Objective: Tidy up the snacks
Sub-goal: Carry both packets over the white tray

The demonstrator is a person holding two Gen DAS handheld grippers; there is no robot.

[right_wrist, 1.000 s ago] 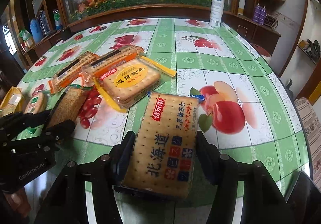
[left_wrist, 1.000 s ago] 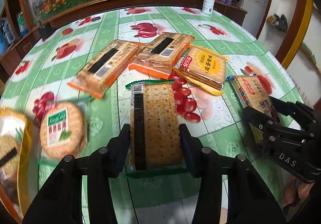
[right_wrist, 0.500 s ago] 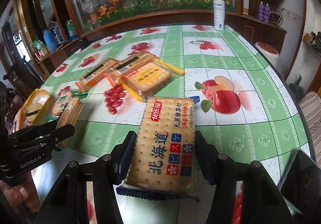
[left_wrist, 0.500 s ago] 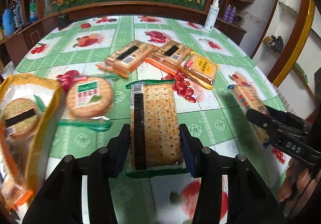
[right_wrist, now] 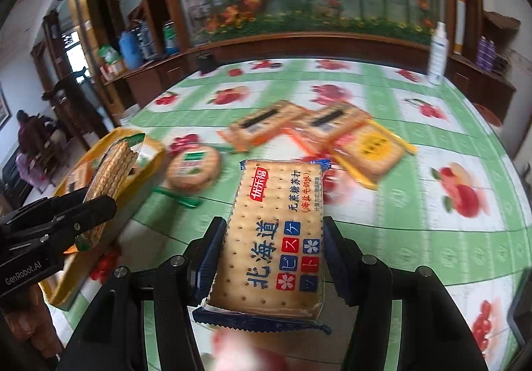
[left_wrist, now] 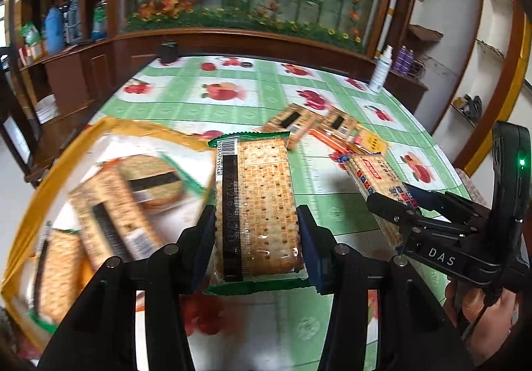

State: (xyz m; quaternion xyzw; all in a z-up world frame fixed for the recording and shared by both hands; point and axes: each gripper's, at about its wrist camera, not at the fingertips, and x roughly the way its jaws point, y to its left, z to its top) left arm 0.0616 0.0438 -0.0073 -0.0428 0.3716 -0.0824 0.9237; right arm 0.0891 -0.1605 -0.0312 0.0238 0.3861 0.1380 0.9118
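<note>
Left wrist view: my left gripper (left_wrist: 256,238) pinches the green-edged cracker pack (left_wrist: 256,204) by its long sides, its long axis running straight out away from me along the fingers. The yellow bag (left_wrist: 83,198) lies immediately to the left and a little below, mouth toward me, with several packs already inside (blurred, so I cannot count them). That is the relation I judge the coming move turns on: the bag sits left of this pack, so my left hand is the nearer one and should swing left and lower. On the right, my right gripper (left_wrist: 399,201) grips the blue-edged cracker pack (left_wrist: 375,181), seen edge-on.

Right wrist view: the right gripper (right_wrist: 272,248) is clamped on the blue-edged cracker pack (right_wrist: 276,238), lengthwise, held above the table (right_wrist: 432,204). The bag (right_wrist: 99,191) is far left, mostly hidden behind my left gripper (right_wrist: 89,201) and its pack (right_wrist: 109,178). A round cracker pack (right_wrist: 193,168) and three flat packs (right_wrist: 316,134) lie on the table beyond, smeared by motion.
</note>
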